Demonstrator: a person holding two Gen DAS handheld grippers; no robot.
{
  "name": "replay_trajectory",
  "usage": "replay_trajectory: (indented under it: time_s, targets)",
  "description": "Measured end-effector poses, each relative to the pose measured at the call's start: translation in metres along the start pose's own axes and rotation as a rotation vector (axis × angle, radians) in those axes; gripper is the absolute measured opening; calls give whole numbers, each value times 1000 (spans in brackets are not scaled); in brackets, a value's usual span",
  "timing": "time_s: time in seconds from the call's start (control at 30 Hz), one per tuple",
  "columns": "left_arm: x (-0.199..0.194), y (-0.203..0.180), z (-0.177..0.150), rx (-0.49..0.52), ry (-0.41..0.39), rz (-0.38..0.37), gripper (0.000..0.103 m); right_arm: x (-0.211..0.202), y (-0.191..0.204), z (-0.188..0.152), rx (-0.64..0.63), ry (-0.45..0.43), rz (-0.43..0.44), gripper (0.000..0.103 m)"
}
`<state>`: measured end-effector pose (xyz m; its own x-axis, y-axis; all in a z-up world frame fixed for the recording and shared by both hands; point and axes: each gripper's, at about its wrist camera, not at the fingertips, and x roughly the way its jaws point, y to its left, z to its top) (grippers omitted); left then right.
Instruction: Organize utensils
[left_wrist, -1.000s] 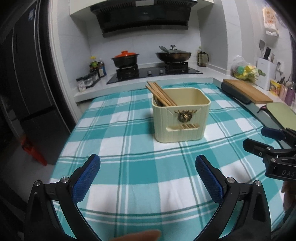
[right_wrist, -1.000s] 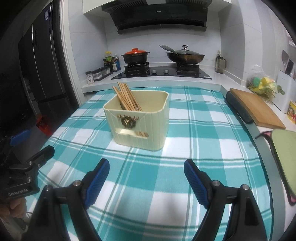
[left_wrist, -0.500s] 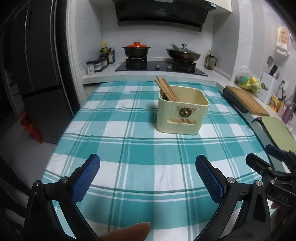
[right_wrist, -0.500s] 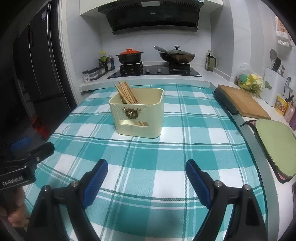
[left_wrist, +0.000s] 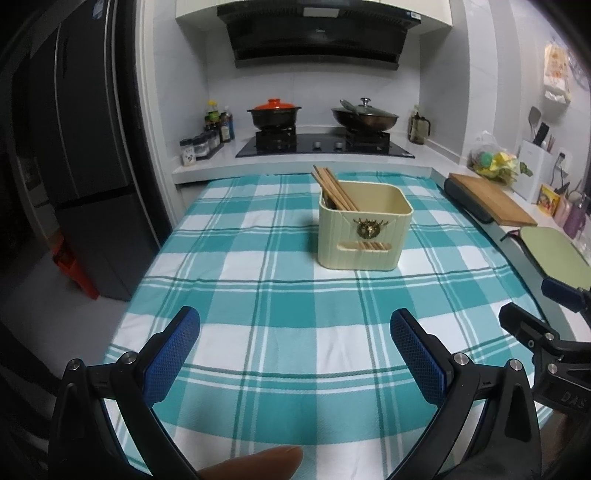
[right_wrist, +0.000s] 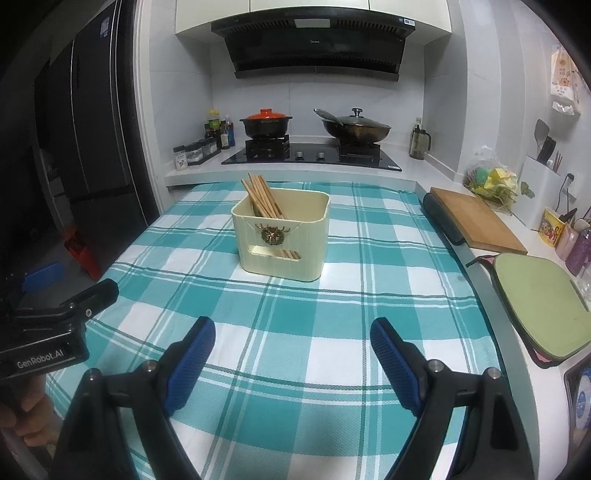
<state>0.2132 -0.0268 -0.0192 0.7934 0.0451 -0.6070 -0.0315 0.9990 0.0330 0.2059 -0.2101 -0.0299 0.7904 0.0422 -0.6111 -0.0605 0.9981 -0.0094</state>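
A cream utensil holder (left_wrist: 364, 229) stands on the teal checked tablecloth (left_wrist: 288, 332); it also shows in the right wrist view (right_wrist: 282, 238). Several wooden chopsticks (left_wrist: 334, 190) lean in its back left corner, seen too in the right wrist view (right_wrist: 264, 197). My left gripper (left_wrist: 295, 350) is open and empty, above the cloth's near part, well short of the holder. My right gripper (right_wrist: 293, 354) is open and empty, likewise near the front edge. Each gripper shows at the other view's side.
A stove with a red-lidded pot (left_wrist: 274, 114) and a wok (left_wrist: 364, 118) stands at the back. A wooden board (right_wrist: 476, 218) and a green mat (right_wrist: 539, 295) lie on the counter at the right. A dark fridge (left_wrist: 85, 147) stands left.
Both grippers have pulled back and risen away from the holder, which now looks smaller and farther. Both stay open and empty.
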Motion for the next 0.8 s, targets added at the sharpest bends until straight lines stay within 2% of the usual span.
replay_trajectory:
  time_s: [0.23,0.8]
  targets:
    - [-8,-1,-4,19,-18,39,103,-11,1,-3,-3,-21,-6,88]
    - [-28,1,-7,27,-43,44,103,-27,8,-7,-21,-45,-22,88]
